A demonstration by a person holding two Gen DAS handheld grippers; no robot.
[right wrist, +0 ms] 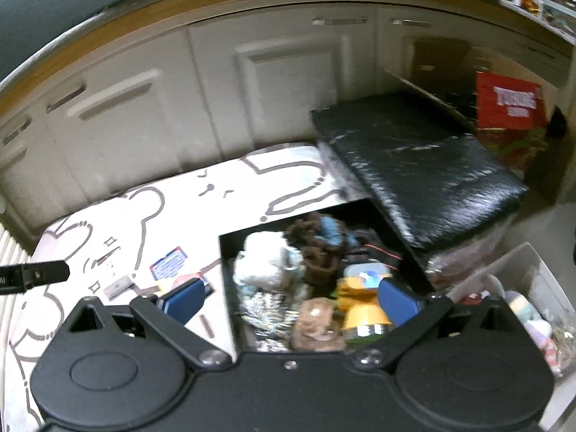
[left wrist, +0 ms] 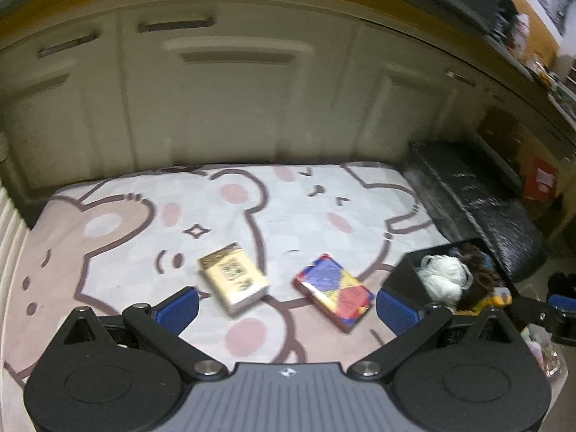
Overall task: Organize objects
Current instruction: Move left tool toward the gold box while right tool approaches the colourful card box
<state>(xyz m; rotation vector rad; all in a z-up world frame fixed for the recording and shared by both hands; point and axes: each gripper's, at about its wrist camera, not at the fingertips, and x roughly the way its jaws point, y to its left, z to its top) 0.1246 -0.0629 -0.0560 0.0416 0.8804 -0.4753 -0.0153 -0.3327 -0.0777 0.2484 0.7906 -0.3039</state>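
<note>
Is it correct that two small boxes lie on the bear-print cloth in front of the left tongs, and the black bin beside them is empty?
Not quite. The black bin is full of toys, as the right wrist view shows. The two small boxes do lie on the bear-print cloth before the open left tongs.

Cream panelled cabinet doors (left wrist: 230,108) under a wooden countertop edge (right wrist: 180,10) line the back of the room, with a cartoon-bear printed cloth (left wrist: 126,223) spread beside a black cushioned bench (right wrist: 424,158).
</note>
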